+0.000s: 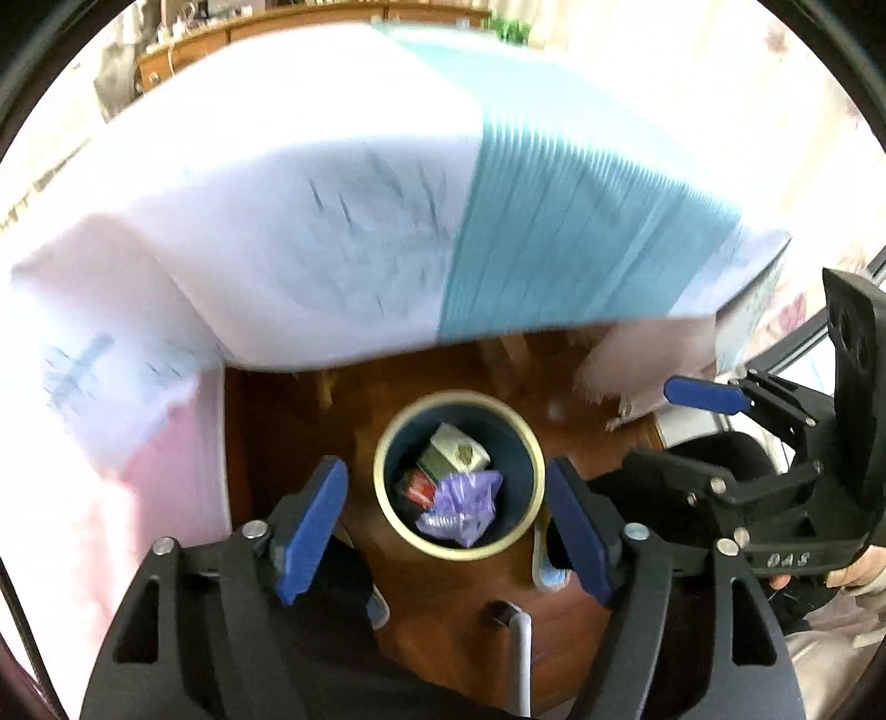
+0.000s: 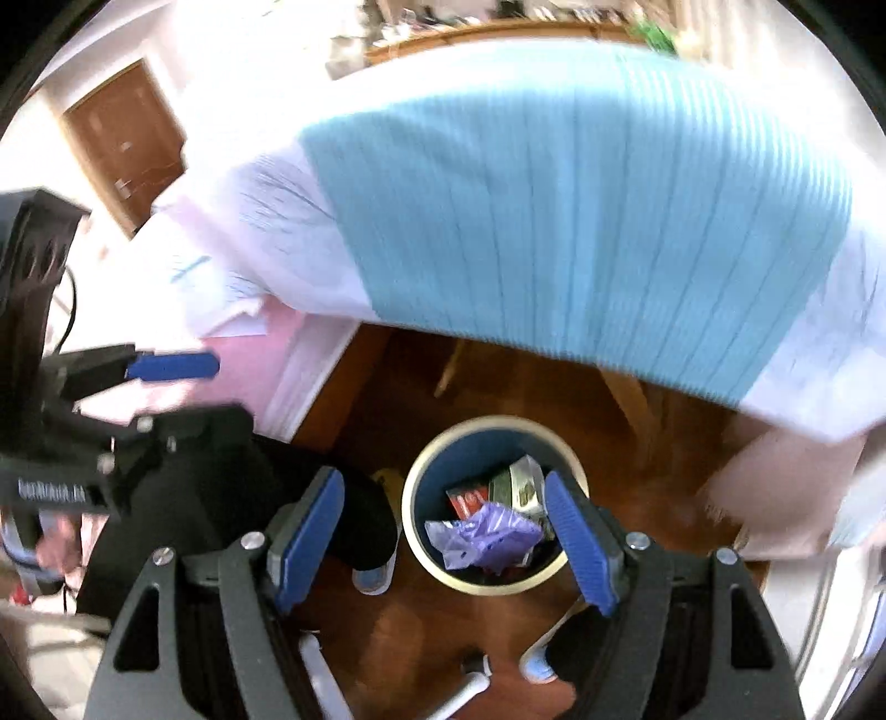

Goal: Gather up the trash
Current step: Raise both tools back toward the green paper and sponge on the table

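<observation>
Dark brown wood floor [image 1: 459, 609], glossy, seen from above in both wrist views. Bed [image 1: 332, 221] fills the upper half of each frame, white cover with a ribbed teal blanket [image 2: 581, 210] across it, pale pink side panel dropping to the floor on the left; bed edge overhangs the floor, all motion-blurred. Behind the bed a wood dresser [image 1: 183, 52] and a green plant [image 1: 506, 27], a brown door [image 2: 124, 138] off to the left in the right wrist view. Round bin [image 1: 382, 448], cream rim and dark blue inside, stands on the floor just in front of the bed edge, open floor all around it. Trash is inside the bin: crumpled purple wrapper [image 1: 462, 504] on top, white-green carton [image 1: 454, 451] and a red packet [image 1: 418, 490] beside it. Left gripper [image 1: 448, 531] above the bin, blue pads spread wide, nothing between them. Right gripper [image 2: 443, 543] likewise held wide apart and empty, its right pad overlapping the bin rim in view. Each gripper shows side-on in the other's frame, well clear of the bed. Person's dark legs and slippered feet [image 2: 374, 579] stand near the bin; white rod-like bits at bottom, possibly chair legs, too blurred to tell.
</observation>
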A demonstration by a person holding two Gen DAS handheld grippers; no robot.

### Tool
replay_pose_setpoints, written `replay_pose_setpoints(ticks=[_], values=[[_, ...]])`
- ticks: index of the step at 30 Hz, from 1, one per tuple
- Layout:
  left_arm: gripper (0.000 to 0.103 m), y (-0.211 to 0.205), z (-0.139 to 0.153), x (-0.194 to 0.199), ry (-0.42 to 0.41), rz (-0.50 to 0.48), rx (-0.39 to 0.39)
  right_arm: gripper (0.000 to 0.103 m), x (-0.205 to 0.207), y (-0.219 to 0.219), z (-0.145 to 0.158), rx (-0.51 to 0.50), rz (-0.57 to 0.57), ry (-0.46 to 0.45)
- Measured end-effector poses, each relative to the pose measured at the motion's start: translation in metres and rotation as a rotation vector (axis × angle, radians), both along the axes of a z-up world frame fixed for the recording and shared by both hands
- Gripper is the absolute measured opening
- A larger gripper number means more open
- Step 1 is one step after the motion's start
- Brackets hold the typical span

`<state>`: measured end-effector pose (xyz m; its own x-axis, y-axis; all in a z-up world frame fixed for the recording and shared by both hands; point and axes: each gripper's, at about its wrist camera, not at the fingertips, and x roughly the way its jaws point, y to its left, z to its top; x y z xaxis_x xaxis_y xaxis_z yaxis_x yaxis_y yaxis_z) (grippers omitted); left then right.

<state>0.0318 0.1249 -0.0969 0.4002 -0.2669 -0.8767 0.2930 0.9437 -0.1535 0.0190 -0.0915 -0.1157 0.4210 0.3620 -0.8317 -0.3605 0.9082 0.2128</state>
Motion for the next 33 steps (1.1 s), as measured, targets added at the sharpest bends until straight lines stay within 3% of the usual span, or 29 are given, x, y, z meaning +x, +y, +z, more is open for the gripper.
replay_pose_setpoints(ticks=[6,13,18,26,33], values=[[0.074,0.003,0.06,0.013,-0.098,0.005,-0.004,0.076,0.002,0.006,0.066,0.003,0.062,-0.128],[0.074,-0.011,0.125,0.046,-0.227,-0.007,0.027,0.076,0.027,0.003,0.141,0.01,0.043,-0.295],[0.074,-0.02,0.159,0.091,-0.228,-0.01,-0.003,0.076,0.064,-0.006,0.185,-0.036,0.003,-0.408],[0.074,-0.053,0.183,0.193,-0.224,-0.036,0.058,0.076,0.157,-0.044,0.216,-0.092,-0.107,-0.428],[0.074,-0.095,0.181,0.31,-0.178,-0.074,0.052,0.076,0.282,-0.101,0.211,-0.084,-0.264,-0.305]])
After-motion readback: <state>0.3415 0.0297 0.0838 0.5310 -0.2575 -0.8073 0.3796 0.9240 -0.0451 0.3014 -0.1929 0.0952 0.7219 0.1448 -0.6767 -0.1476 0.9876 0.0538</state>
